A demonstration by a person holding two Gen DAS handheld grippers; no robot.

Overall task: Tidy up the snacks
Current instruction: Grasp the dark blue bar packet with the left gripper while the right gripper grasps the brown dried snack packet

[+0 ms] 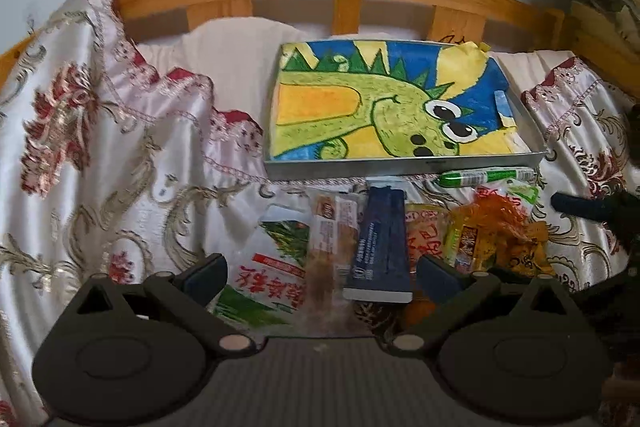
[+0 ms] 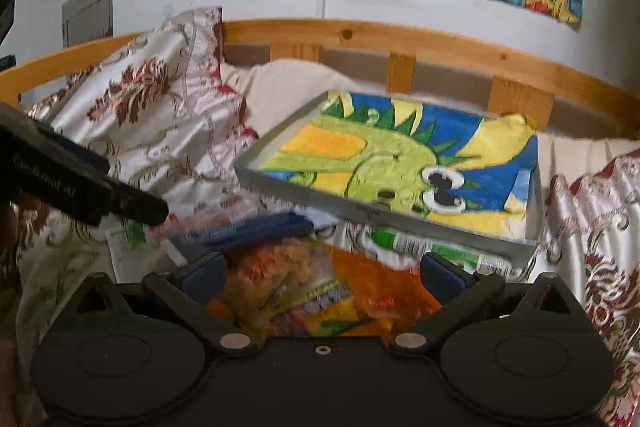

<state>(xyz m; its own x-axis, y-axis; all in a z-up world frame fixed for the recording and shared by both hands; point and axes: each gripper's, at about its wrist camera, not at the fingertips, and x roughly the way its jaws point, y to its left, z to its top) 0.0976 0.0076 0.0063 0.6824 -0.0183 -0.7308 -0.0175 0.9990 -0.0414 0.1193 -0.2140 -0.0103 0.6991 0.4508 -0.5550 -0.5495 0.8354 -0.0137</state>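
evidently the picking step has not begun: snack packets (image 1: 320, 251) lie heaped at lower centre on the bedspread, just before the tray (image 1: 400, 169). left gripper (image 1: 322, 277) hovers over them, fingers wide apart, holding nothing. right gripper (image 2: 322, 277) likewise, empty. next move likely needs one packet singled out.

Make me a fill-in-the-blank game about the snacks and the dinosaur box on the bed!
1. The drawing in the shallow grey box shows a green ____.
2. The long snack stick lying right in front of the box is white and ____.
3. The dark blue packet lies between the fingers of the ____ gripper.
4. Both grippers, the right gripper too, have their jaws ____.

Missing words: dinosaur; green; left; open
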